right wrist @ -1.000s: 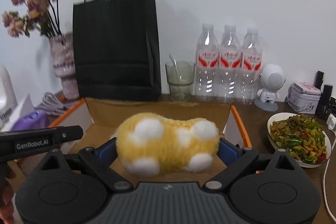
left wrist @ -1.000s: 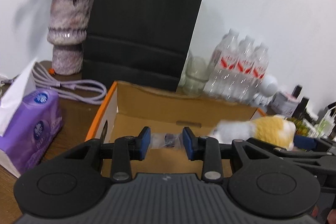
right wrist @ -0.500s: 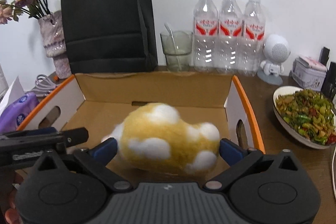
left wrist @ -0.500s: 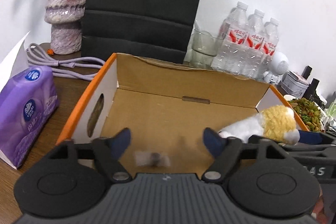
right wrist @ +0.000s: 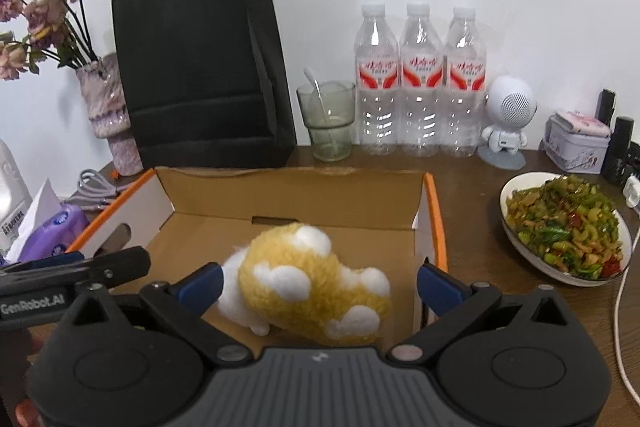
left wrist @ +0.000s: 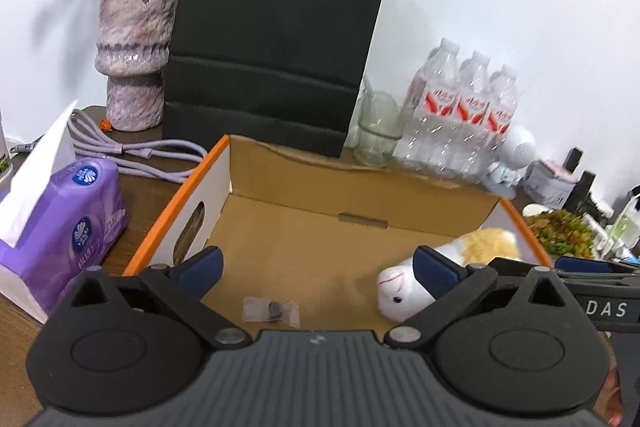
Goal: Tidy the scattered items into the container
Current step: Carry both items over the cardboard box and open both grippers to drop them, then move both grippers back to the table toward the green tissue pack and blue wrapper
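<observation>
An open cardboard box with orange rims (left wrist: 178,203) (right wrist: 434,211) stands on the brown table. A small clear packet with a dark piece (left wrist: 271,311) lies on the box floor, below my open left gripper (left wrist: 318,269). A yellow and white plush toy (right wrist: 308,287) (left wrist: 404,291) lies on the box floor at the right side. My right gripper (right wrist: 320,283) is open, its fingers spread wide on either side of the plush and apart from it.
Behind the box stand a black paper bag (left wrist: 276,39), a vase of dried flowers (left wrist: 134,51), a glass (right wrist: 329,119), three water bottles (right wrist: 420,79) and a white speaker figure (right wrist: 506,119). A purple tissue pack (left wrist: 60,227) lies left. A plate of food (right wrist: 564,227) sits right.
My left gripper opened and dropped the small packet onto the box floor. My right gripper opened and released the plush, which now lies in the box.
</observation>
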`<state>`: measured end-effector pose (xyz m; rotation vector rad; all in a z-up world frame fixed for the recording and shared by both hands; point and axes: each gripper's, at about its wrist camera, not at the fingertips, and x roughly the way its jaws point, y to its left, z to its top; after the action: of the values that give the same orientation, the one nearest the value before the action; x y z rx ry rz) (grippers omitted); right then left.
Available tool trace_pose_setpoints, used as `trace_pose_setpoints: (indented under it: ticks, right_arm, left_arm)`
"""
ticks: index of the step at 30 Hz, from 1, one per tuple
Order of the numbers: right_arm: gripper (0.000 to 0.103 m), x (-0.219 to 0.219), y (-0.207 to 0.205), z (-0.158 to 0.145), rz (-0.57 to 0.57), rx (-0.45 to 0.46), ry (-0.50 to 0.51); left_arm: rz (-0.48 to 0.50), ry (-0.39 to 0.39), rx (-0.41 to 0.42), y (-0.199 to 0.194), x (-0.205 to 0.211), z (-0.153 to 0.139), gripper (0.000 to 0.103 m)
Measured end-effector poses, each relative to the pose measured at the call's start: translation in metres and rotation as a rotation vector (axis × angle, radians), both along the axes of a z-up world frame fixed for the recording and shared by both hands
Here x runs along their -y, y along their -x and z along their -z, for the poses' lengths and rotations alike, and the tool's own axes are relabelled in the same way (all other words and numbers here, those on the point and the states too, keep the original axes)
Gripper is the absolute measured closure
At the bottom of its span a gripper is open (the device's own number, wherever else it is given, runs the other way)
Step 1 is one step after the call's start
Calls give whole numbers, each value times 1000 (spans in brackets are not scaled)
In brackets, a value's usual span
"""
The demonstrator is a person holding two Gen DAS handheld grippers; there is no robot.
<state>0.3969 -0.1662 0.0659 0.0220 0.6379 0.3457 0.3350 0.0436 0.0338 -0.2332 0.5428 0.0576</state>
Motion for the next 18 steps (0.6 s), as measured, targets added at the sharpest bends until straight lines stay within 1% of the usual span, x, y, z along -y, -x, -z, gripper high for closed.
trace_pose_setpoints:
  ticks: [3,5,11,14,18]
  right_arm:
    - [0,5,12,-10,0,21,-16]
    - [0,8,25,-17,-14,41,-23]
    - [0,15,74,-34,-56,113,5]
    - [0,22,102,-36,-70,138,21]
    - [0,34,140,-30,-78,145,51]
  left_arm:
    - [1,17,26,15,-3,-11,0]
    - [10,22,57,30,-5,-20,0]
    - [39,-3,124,78,-4,-37,0]
    - [58,-26,139,104,0,-38,0]
    - [84,-56,115,135,8,-28,0]
